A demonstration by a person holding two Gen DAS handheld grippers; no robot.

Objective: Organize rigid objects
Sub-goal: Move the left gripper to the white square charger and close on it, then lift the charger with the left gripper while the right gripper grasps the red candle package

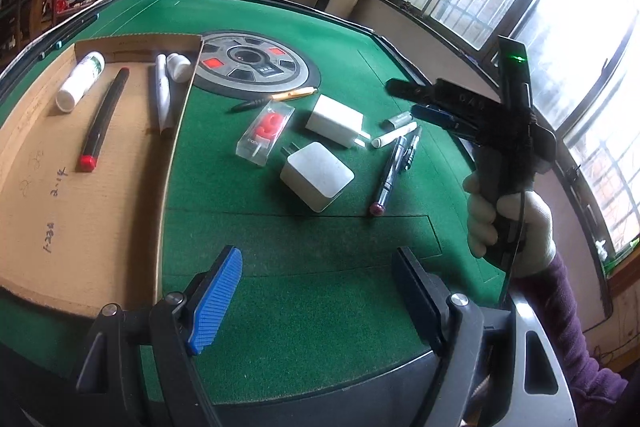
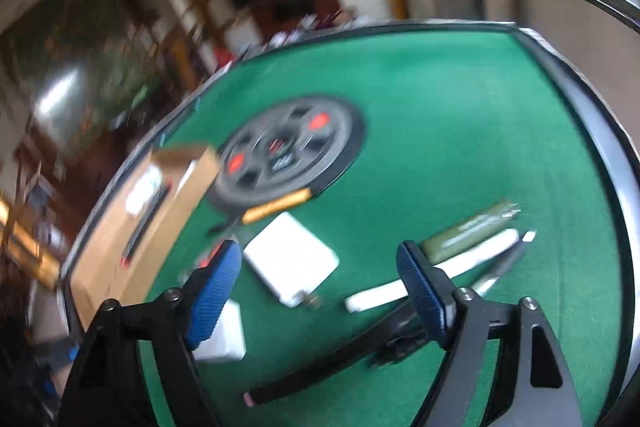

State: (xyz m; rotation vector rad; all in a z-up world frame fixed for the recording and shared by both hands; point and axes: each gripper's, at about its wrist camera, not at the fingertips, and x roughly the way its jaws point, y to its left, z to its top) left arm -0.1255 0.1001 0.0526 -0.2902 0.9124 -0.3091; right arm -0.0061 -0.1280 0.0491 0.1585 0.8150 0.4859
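Note:
A cardboard tray (image 1: 80, 187) on the left holds a white bottle (image 1: 80, 79), a black marker with a red cap (image 1: 102, 119), a white pen (image 1: 162, 95) and a small white case (image 1: 179, 65). Loose on the green felt lie two white chargers (image 1: 334, 120) (image 1: 318, 175), a clear box with a red piece (image 1: 264, 135), a gold and black pen (image 1: 276, 97), a white tube (image 1: 394, 135) and dark pens (image 1: 394, 171). My left gripper (image 1: 316, 291) is open over bare felt. My right gripper (image 2: 320, 291) hovers open above a charger (image 2: 290, 257), touching nothing; the right wrist view is blurred.
A round grey disc with red marks (image 1: 256, 61) is set into the middle of the table. A gloved hand (image 1: 512, 227) holds the right gripper (image 1: 408, 99) at the right. A dark raised rim (image 1: 400, 51) borders the felt. Windows stand beyond it.

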